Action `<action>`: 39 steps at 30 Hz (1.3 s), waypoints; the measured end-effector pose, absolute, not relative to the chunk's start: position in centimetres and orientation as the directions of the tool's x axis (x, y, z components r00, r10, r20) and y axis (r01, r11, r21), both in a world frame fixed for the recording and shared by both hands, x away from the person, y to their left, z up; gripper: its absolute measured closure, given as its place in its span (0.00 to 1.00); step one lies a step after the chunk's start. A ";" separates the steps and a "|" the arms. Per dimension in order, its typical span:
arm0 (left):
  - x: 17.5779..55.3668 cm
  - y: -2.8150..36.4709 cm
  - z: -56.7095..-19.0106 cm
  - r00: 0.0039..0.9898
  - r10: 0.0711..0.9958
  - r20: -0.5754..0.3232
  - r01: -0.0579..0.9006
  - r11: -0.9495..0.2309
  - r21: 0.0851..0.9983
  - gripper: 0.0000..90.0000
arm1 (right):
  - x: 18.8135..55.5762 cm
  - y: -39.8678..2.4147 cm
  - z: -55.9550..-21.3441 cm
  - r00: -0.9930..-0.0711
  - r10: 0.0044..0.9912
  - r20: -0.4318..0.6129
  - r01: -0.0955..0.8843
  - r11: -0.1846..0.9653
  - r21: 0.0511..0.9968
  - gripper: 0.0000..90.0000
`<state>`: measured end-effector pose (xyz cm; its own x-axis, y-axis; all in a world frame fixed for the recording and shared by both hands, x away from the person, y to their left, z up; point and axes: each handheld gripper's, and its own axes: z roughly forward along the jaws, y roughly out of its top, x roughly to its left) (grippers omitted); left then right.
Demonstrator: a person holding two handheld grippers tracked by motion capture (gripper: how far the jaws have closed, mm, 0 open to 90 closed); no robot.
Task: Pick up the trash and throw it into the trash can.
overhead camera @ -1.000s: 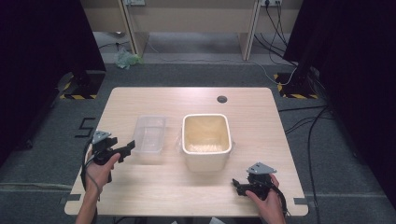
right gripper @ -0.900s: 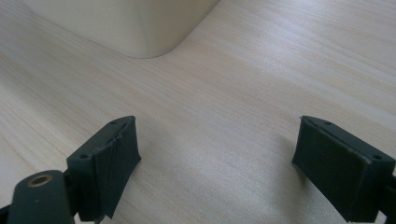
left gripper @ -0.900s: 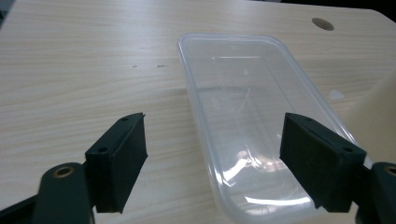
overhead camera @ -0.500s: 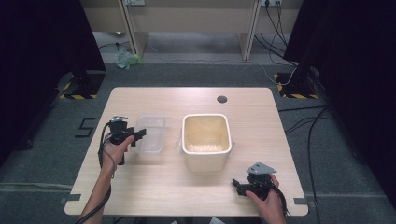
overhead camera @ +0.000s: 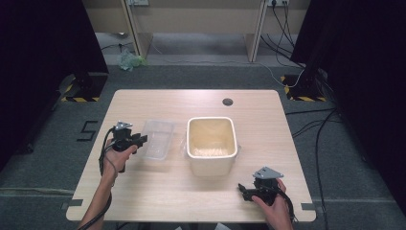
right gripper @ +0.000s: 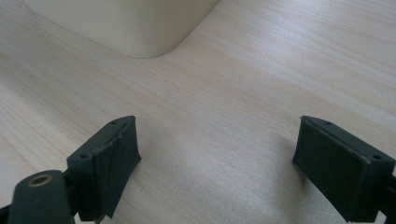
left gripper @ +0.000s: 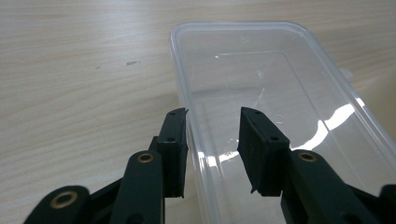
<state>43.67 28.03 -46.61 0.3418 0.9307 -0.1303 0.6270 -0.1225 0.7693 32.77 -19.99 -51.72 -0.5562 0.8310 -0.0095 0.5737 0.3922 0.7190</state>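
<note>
2 grippers in play, 1 doing the work. Left gripper (overhead camera: 140, 140) is at the clear plastic container (overhead camera: 158, 138), which sits left of centre on the table (overhead camera: 191, 196), just beside the cream tub (overhead camera: 212, 143).

Left gripper view: jaws straddle the container's near wall (left gripper: 189, 140), 1 outside, 1 inside over the clear floor. Jaws are apart with the wall between them, narrow gap. The outer pad looks right against the wall, the inner one stands clear of it, so I read this as not clamped yet. Container is empty as far as I can see, resting flat on the table, no lid on it.

Right gripper (overhead camera: 245, 190) is parked near the front right of the table, well apart from the container. Jaws wide apart, nothing between them but bare wood; a rounded corner of the tub (right gripper: 140, 32) sits ahead of them in the right gripper view.

Tub holds a layer of pale small pieces (overhead camera: 210, 151) at the bottom; can't tell what they are.

Progress, my read: early. Approach and alignment on the container wall done. Left to do: close on the wall, then lift or drag. Right hand hasn't engaged anything.

Risk: thin flexible wall, may bend or slip under a pinch.
</note>
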 end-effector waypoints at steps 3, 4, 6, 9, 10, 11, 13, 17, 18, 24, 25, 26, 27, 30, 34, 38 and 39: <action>42.6 27.3 -46.5 0.364 0.925 -0.104 0.617 -0.156 0.771 0.69 | 32.8 -20.0 -51.7 -0.556 0.831 -0.010 0.573 0.392 0.719 0.15; 42.2 27.1 -46.5 0.368 0.925 -0.091 0.614 -0.168 0.771 0.69 | 32.8 -20.0 -51.7 -0.557 0.831 -0.010 0.573 0.393 0.719 0.15; 41.3 26.9 -46.5 0.373 0.926 -0.063 0.601 -0.189 0.777 0.69 | 32.8 -20.0 -51.7 -0.556 0.831 -0.010 0.574 0.392 0.719 0.15; 40.0 27.1 -46.5 0.370 0.927 -0.060 0.598 -0.189 0.779 0.69 | 32.8 -20.0 -51.7 -0.559 0.829 -0.010 0.572 0.395 0.719 0.15; 39.7 27.2 -46.5 0.368 0.928 -0.065 0.602 -0.184 0.777 0.69 | 32.8 -20.0 -51.7 -0.562 0.827 -0.012 0.569 0.397 0.720 0.15; 39.4 27.3 -46.5 0.366 0.928 -0.073 0.605 -0.178 0.776 0.69 | 32.8 -20.0 -51.7 -0.560 0.829 -0.010 0.572 0.395 0.719 0.15; 39.1 27.5 -46.5 0.363 0.928 -0.078 0.607 -0.172 0.775 0.69 | 32.7 -20.0 -51.7 -0.560 0.829 -0.008 0.573 0.394 0.718 0.15; 37.7 28.1 -46.9 0.343 0.929 -0.137 0.618 -0.113 0.778 0.67 | 32.6 -20.0 -51.7 -0.561 0.828 -0.005 0.571 0.391 0.722 0.17; 37.3 28.2 -46.9 0.340 0.930 -0.139 0.617 -0.109 0.780 0.67 | 32.5 -20.0 -51.7 -0.560 0.828 -0.006 0.569 0.390 0.724 0.19; 35.7 28.3 -46.7 0.349 0.924 -0.159 0.635 -0.109 0.765 0.66 | 31.1 -18.6 -51.0 -0.582 0.813 0.002 0.522 0.371 0.768 0.27; 35.7 28.3 -46.7 0.349 0.924 -0.159 0.635 -0.109 0.765 0.65 | 30.9 -18.1 -50.9 -0.595 0.803 0.008 0.509 0.370 0.778 0.27; 35.0 28.2 -46.7 0.359 0.921 -0.152 0.636 -0.122 0.762 0.63 | 30.6 -17.6 -50.8 -0.609 0.793 0.013 0.501 0.372 0.782 0.28; 35.0 28.2 -46.7 0.359 0.921 -0.152 0.636 -0.122 0.762 0.61 | 30.4 -17.1 -50.7 -0.625 0.781 0.007 0.485 0.381 0.787 0.28; 34.3 28.3 -46.3 0.378 0.913 -0.154 0.660 -0.149 0.736 0.54 | 29.9 -15.4 -50.4 -0.664 0.748 -0.005 0.449 0.404 0.797 0.28; 34.2 28.3 -46.4 0.398 0.895 -0.203 0.688 -0.144 0.712 0.46 | 29.8 -13.2 -49.8 -0.704 0.710 0.006 0.419 0.410 0.810 0.28; 34.7 28.9 -46.7 0.382 0.889 -0.254 0.693 -0.093 0.715 0.38 | 29.7 -10.3 -49.1 -0.757 0.654 0.006 0.375 0.427 0.823 0.28; 34.9 29.0 -46.8 0.377 0.885 -0.275 0.695 -0.074 0.716 0.37 | 29.7 -9.6 -48.9 -0.769 0.639 0.003 0.363 0.432 0.826 0.28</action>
